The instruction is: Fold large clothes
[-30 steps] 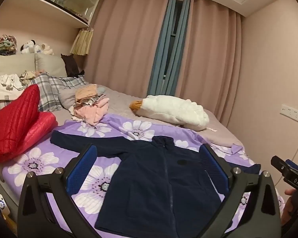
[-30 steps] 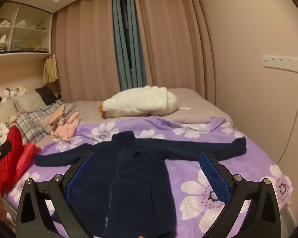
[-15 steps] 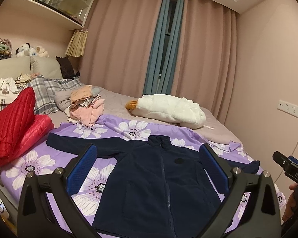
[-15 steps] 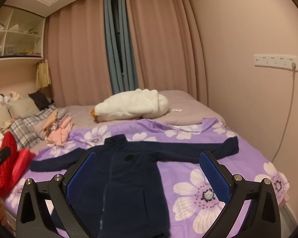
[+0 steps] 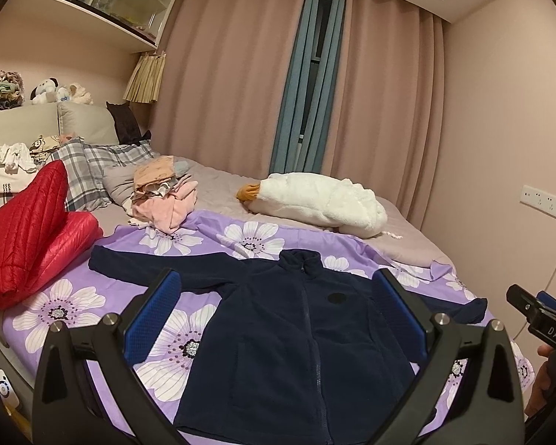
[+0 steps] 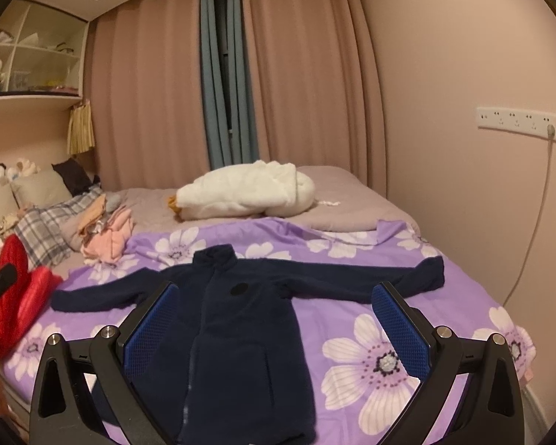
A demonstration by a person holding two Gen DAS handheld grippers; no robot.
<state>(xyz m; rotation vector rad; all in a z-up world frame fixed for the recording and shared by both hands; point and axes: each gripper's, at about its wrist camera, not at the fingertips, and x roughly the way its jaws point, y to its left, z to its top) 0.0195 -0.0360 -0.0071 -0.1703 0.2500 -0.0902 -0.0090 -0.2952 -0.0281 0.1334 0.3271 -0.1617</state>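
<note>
A dark navy fleece jacket (image 5: 300,337) lies flat and face up on a purple flowered sheet (image 5: 74,304), zipped, both sleeves spread out sideways. It also shows in the right wrist view (image 6: 237,330). My left gripper (image 5: 278,315) is open and empty, held above the near edge of the bed over the jacket's body. My right gripper (image 6: 278,319) is open and empty, above the jacket's right side. The right gripper's body (image 5: 541,319) shows at the right edge of the left wrist view.
A red quilted jacket (image 5: 26,230) is heaped at the left of the bed. A pile of pink clothes (image 5: 166,200) and a white plush goose (image 5: 315,204) lie behind the sheet. Plaid pillows (image 5: 89,170) are at the head. A wall (image 6: 463,185) with a socket strip runs along the right.
Both grippers have pulled back and risen a little, so more of the bed and jacket shows. The jacket has not moved. Both stay open.
</note>
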